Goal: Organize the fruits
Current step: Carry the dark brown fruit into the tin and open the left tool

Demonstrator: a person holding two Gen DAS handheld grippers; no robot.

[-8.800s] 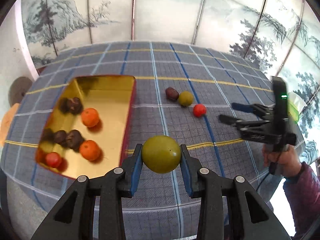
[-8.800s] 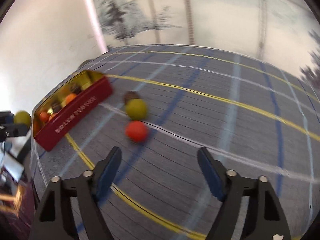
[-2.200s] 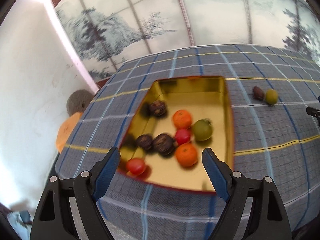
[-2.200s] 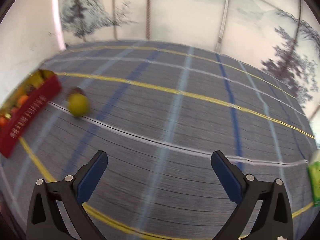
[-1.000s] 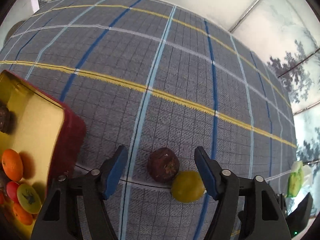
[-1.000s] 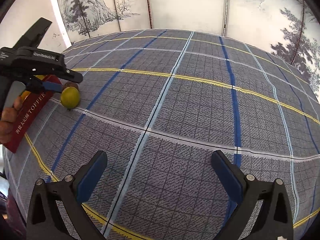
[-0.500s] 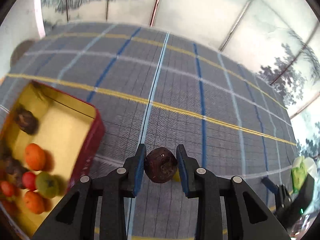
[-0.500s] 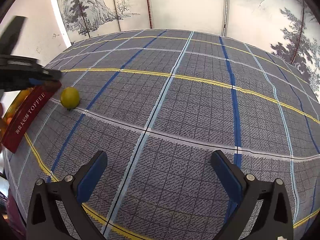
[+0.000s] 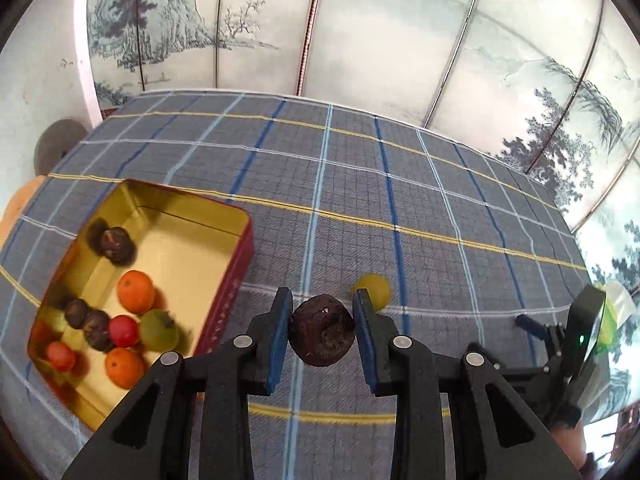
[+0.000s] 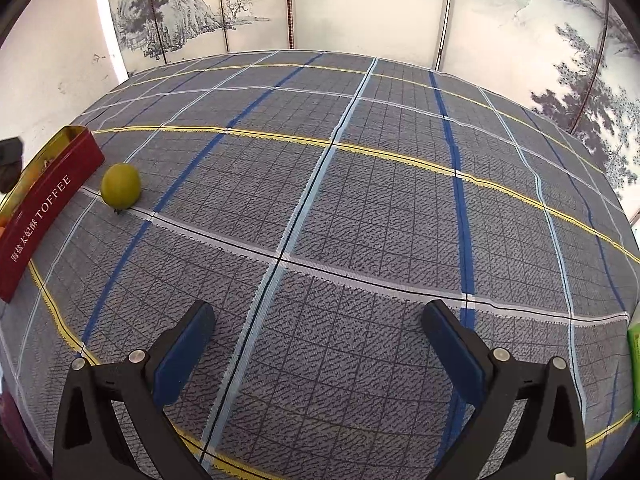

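Up above the plaid tablecloth (image 9: 400, 184), the left gripper (image 9: 322, 330) pinches a dark, wrinkled brown fruit (image 9: 322, 330) between its blue pads. To its left sits the red toffee tin (image 9: 230, 296) holding oranges, red, green and dark fruits. A yellow-green fruit (image 10: 120, 185) lies on the cloth just right of the tin. Further right, the right gripper (image 10: 318, 344) hangs over bare cloth, fingers spread wide around nothing.

The round yellow-green fruit (image 9: 374, 289) is half hidden behind a pad; the red toffee tin (image 10: 38, 208) is cut off at the left edge.
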